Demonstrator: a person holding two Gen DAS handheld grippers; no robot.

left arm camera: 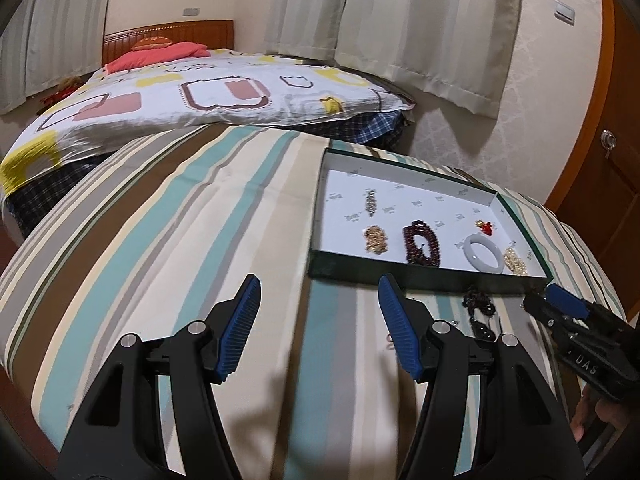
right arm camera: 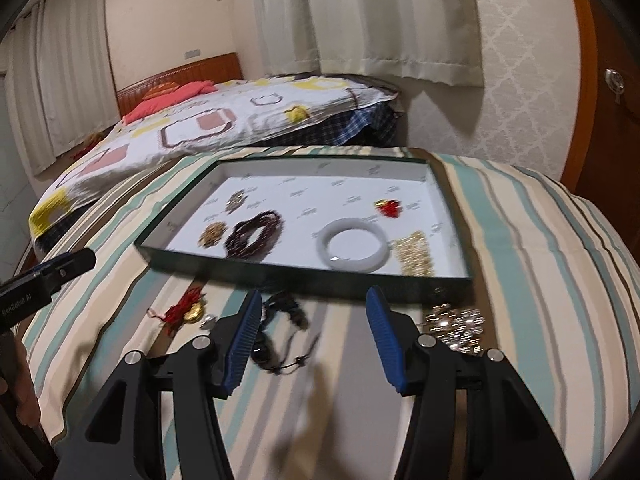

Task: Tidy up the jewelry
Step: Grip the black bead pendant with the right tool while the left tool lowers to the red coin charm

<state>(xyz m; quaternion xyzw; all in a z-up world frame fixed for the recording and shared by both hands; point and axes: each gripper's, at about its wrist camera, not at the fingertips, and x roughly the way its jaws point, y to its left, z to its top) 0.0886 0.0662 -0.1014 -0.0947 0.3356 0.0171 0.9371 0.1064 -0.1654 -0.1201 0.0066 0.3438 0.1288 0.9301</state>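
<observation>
A dark green tray [right arm camera: 304, 278] with a white floor lies on the striped cloth; it also shows in the left wrist view [left arm camera: 400, 278]. In it lie a white bangle [right arm camera: 353, 248], a dark red bead string [right arm camera: 252, 234], gold chains [right arm camera: 414, 256] and a red charm [right arm camera: 388, 207]. In front of the tray lie a black cord necklace [right arm camera: 280, 334], a red tassel with gold piece [right arm camera: 186, 310] and a silver chain pile [right arm camera: 456, 326]. My right gripper [right arm camera: 314, 334] is open, just above the black necklace. My left gripper [left arm camera: 320, 326] is open and empty over bare cloth, left of the tray.
The striped cloth [left arm camera: 160, 240] covers a rounded surface that drops off at its edges. A bed with a patterned quilt [left arm camera: 200, 92] stands behind. Curtains [left arm camera: 420, 20] and a wooden door [left arm camera: 600, 184] are at the back right.
</observation>
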